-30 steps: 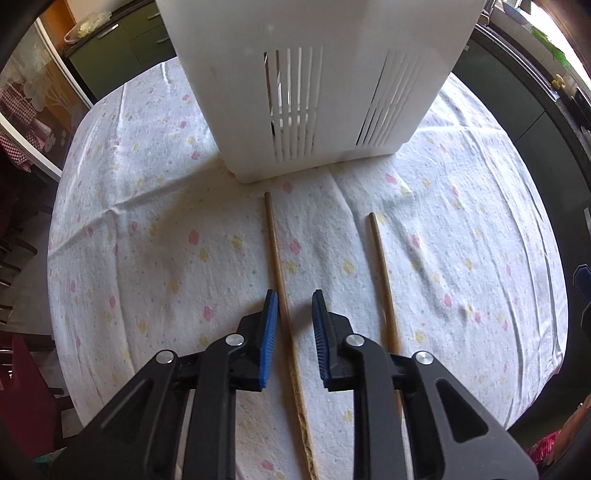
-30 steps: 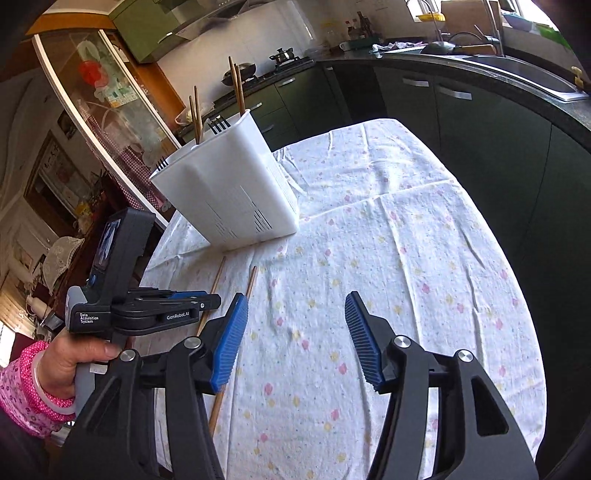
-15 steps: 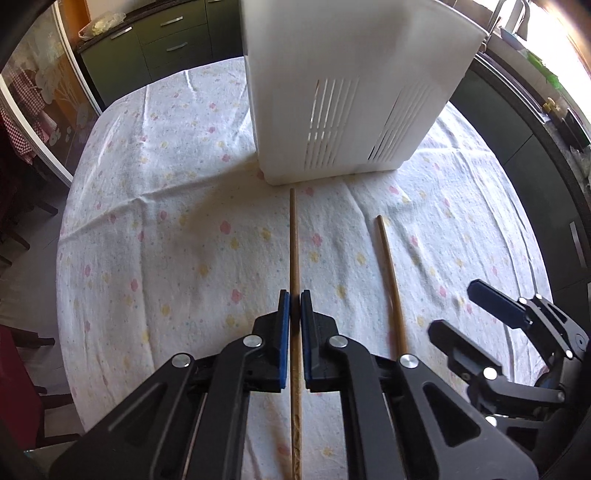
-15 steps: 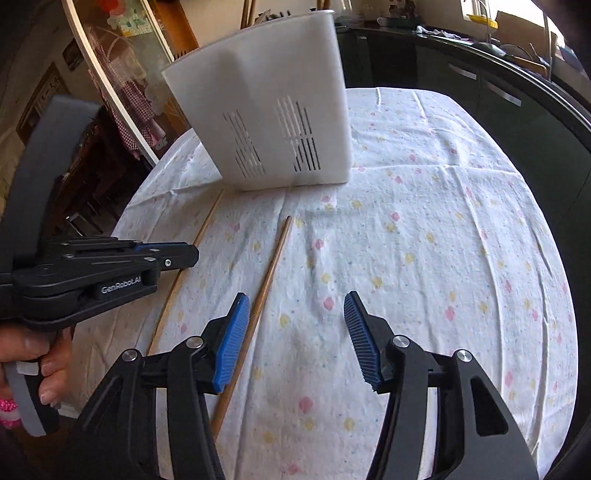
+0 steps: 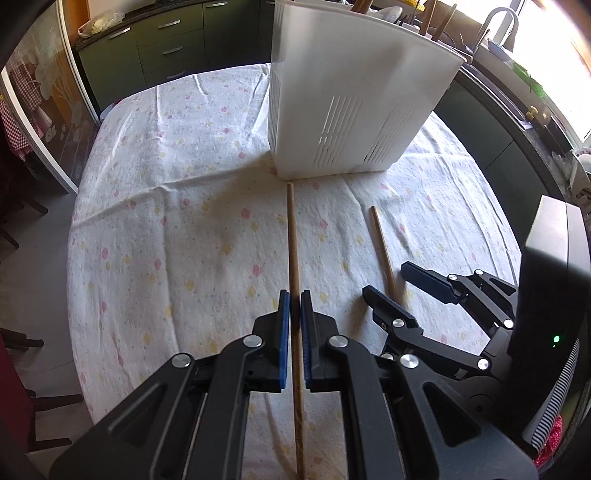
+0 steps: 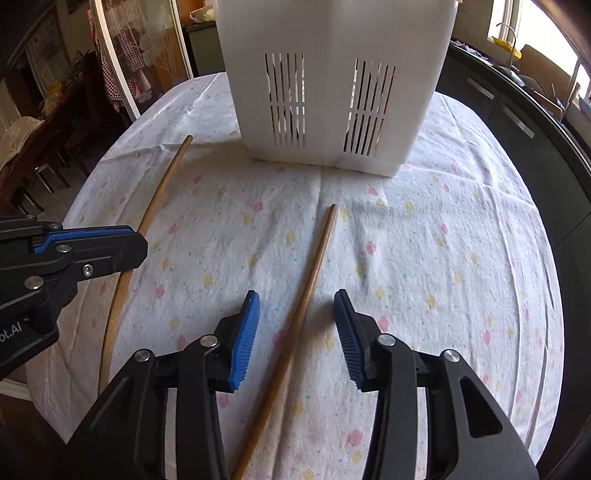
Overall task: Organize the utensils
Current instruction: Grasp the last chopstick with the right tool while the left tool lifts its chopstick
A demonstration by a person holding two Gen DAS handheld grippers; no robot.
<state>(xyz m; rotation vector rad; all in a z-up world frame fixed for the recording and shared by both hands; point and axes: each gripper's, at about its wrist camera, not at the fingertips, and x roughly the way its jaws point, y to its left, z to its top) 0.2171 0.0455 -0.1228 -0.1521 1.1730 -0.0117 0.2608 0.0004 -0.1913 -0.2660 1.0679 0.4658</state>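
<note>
Two wooden chopsticks lie side by side in front of a white slotted utensil holder [image 5: 354,96] [image 6: 332,77]. My left gripper [image 5: 294,295] is shut on the left chopstick [image 5: 293,236], which points straight at the holder. In the right wrist view that same left chopstick [image 6: 159,195] runs under the left gripper [image 6: 125,240]. The right chopstick [image 6: 314,258] [image 5: 382,243] rests on the cloth between the blue pads of my right gripper [image 6: 297,302] [image 5: 384,278]. Its jaws are closing, with a gap still on either side of the stick. More wooden utensils stick out of the holder's top.
A round table with a flowered white cloth [image 5: 177,206] [image 6: 443,251] bears everything. Dark green kitchen cabinets [image 5: 166,48] and a counter with a sink [image 5: 498,22] ring the far side. A glass cabinet door [image 6: 122,62] and chairs stand to the left.
My left gripper closed on the left chopstick and rose a little. My right gripper swung in from the right, dropped over the right chopstick, and its jaws narrowed around it.
</note>
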